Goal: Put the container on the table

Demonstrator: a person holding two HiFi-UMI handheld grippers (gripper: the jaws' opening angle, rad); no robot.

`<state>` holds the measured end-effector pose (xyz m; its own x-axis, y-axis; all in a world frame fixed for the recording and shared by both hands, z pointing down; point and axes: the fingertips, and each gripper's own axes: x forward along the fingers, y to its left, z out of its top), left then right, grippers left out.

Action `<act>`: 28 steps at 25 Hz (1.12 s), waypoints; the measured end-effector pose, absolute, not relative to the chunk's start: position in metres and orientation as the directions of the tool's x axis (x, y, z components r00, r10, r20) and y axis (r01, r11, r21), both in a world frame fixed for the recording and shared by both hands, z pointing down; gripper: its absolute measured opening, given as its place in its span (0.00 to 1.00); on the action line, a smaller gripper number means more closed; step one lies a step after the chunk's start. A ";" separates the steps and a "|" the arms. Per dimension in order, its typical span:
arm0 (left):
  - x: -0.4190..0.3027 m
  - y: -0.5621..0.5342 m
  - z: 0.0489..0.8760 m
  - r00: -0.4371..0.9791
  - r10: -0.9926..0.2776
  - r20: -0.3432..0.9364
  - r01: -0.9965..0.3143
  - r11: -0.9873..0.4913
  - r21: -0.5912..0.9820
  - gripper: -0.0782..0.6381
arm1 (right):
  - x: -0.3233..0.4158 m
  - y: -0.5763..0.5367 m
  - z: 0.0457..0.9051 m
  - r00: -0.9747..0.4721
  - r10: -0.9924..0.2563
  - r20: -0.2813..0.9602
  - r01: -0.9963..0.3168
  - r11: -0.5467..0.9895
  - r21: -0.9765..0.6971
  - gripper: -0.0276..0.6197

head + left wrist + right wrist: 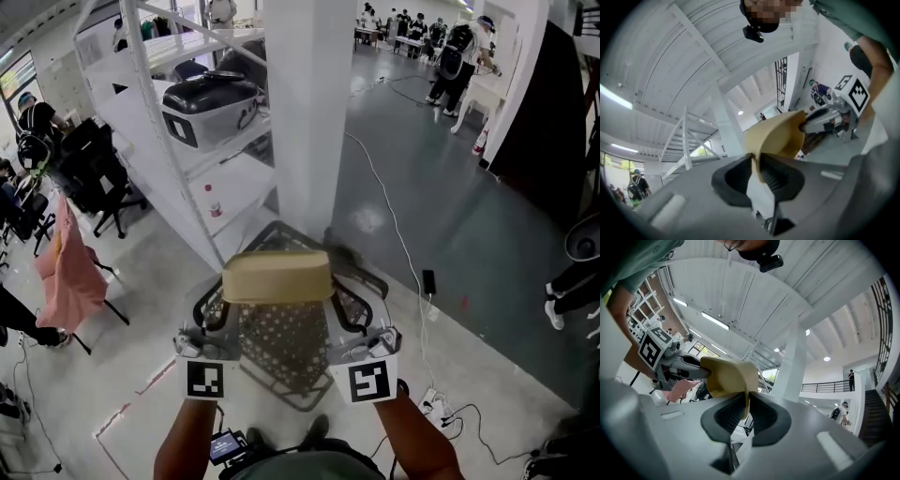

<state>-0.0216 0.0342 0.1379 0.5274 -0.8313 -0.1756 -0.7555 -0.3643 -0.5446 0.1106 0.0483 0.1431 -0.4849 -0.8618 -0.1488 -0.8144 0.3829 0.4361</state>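
Left gripper [756, 164] pinching left rim of tan container [277, 275]; right gripper [746, 411] pinching right rim. Container carried in air between both, long axis left-right, hands equally near.

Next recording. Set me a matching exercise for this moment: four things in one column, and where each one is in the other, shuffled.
Things:
1. container
2. pink cloth
3. grey lidded box
4. small black device

Places:
a. on the white shelf rack
b. on the grey floor, at the right
c. clamped between the left gripper and right gripper
d. hanging at the far left

Pairs: 1-c, 2-d, 3-a, 4-b
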 end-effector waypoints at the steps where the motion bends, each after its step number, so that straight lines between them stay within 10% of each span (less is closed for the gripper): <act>1: -0.019 0.034 0.139 0.522 -0.836 -0.168 -0.753 -0.360 -0.551 0.18 | 0.113 0.047 0.144 -0.491 -0.858 -0.150 -0.813 0.389 0.433 0.09; 28: -0.058 -0.114 0.162 0.619 -0.769 -0.159 -0.720 -0.476 -0.505 0.18 | 0.072 -0.085 0.160 -0.386 -0.918 -0.097 -0.845 0.309 0.437 0.09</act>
